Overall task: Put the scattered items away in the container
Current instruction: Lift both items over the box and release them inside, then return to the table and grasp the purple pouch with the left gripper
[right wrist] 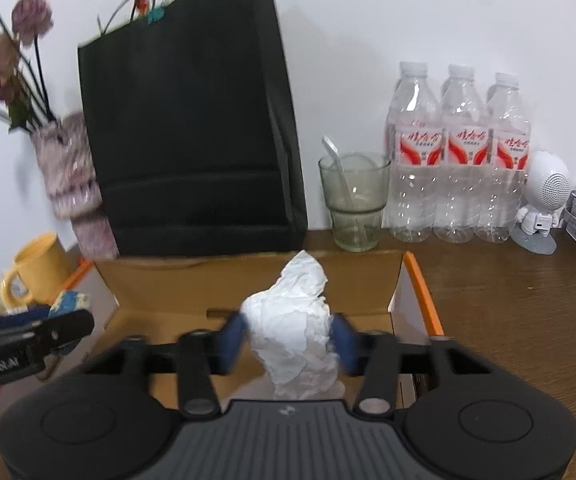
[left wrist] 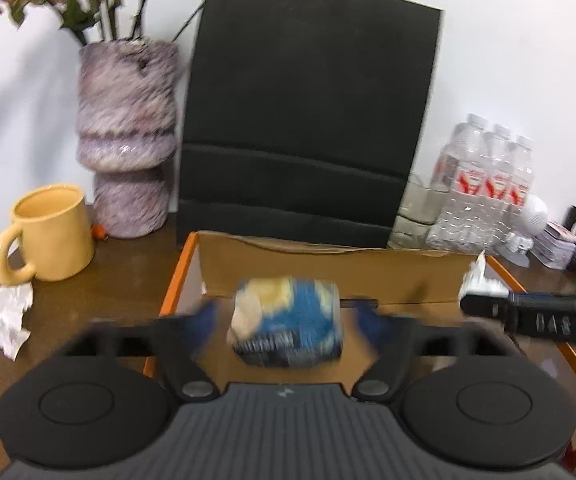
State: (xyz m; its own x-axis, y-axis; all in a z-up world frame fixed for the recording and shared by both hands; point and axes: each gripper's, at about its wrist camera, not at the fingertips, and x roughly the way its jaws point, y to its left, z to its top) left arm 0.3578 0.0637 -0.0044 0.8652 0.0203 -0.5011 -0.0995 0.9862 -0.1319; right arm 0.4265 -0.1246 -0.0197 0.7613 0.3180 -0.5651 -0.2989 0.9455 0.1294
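A blurred blue-and-yellow packet hangs over the open cardboard box with orange edges. My left gripper is open, its blue pads standing clear on either side of the packet. In the right wrist view a crumpled white paper ball sits above the same box, between the pads of my right gripper. These jaws stand spread at the paper's sides without squeezing it. Each gripper also shows at the edge of the other's view.
Another crumpled paper lies on the wooden table left of the box, near a yellow mug. Behind the box stand a black paper bag, a furry vase, a glass, water bottles and a small white robot figure.
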